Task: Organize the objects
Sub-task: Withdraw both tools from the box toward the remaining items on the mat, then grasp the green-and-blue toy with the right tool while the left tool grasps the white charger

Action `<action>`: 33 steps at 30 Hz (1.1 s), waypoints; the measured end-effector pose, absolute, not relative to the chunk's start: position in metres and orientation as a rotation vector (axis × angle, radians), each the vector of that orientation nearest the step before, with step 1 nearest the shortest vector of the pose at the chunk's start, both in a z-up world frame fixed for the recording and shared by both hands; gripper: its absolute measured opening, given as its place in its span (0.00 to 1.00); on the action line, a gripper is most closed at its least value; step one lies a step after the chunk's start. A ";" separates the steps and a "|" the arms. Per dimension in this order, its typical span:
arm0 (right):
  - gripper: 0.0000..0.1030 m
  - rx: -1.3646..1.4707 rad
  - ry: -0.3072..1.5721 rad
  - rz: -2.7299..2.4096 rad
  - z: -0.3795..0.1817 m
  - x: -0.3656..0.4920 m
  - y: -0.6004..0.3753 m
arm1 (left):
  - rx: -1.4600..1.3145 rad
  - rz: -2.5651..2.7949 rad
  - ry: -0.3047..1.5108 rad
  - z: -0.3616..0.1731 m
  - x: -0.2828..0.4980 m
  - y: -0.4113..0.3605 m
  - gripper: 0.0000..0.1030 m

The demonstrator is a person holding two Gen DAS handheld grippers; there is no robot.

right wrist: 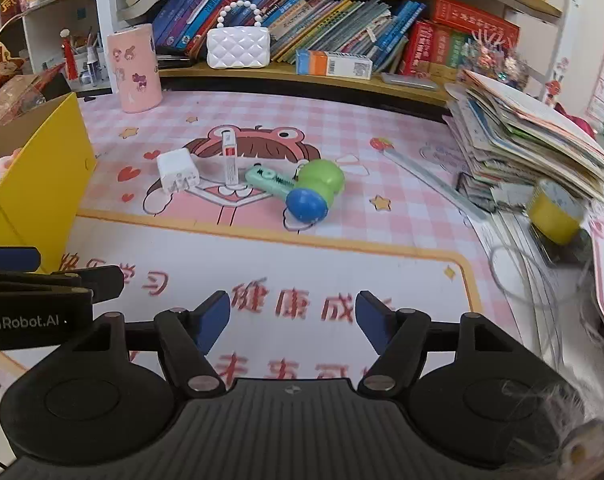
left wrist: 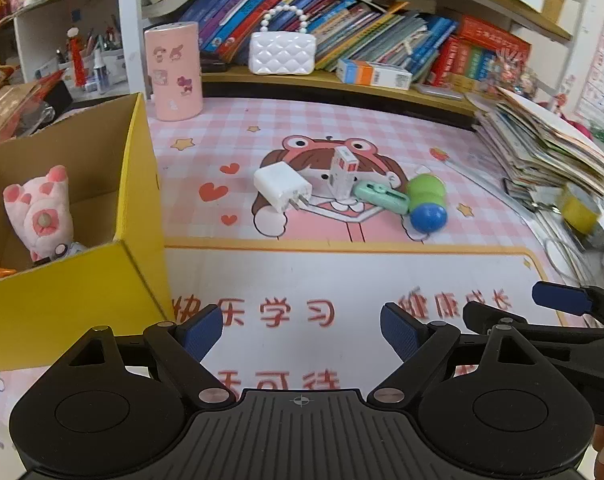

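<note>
On the pink desk mat lie a white charger plug (left wrist: 281, 186) (right wrist: 177, 171), a small white and red box (left wrist: 343, 174) (right wrist: 229, 158) standing upright, a mint green gadget (left wrist: 380, 197) (right wrist: 267, 179) and a green and blue toy (left wrist: 426, 202) (right wrist: 314, 190), all close together. A yellow cardboard box (left wrist: 137, 216) (right wrist: 41, 184) at the left holds a pink plush paw (left wrist: 37, 208). My left gripper (left wrist: 302, 332) is open and empty above the mat's near part. My right gripper (right wrist: 291, 320) is open and empty beside it.
A pink cylinder (left wrist: 173, 72) (right wrist: 134, 68) stands at the back left. A white quilted purse (left wrist: 281, 54) (right wrist: 237, 48) and books sit on the low shelf. A stack of booklets (right wrist: 530, 140) and a yellow tape roll (right wrist: 556, 212) lie at the right.
</note>
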State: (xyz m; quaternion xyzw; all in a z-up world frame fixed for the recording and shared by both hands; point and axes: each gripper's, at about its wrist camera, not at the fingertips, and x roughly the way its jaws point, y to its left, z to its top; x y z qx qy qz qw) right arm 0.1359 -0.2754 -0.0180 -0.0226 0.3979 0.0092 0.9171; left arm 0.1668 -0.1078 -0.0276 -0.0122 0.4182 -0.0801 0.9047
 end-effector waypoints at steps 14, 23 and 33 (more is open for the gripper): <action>0.71 -0.053 0.814 0.076 -0.037 0.201 -0.307 | -0.016 -0.062 0.875 -0.035 0.217 -0.135 0.85; 0.76 -0.063 0.803 0.111 -0.047 0.230 -0.310 | 0.000 -0.017 0.859 -0.036 0.243 -0.141 0.85; 0.76 -0.090 0.800 0.137 -0.060 0.257 -0.306 | -0.050 0.032 0.844 -0.046 0.274 -0.136 0.83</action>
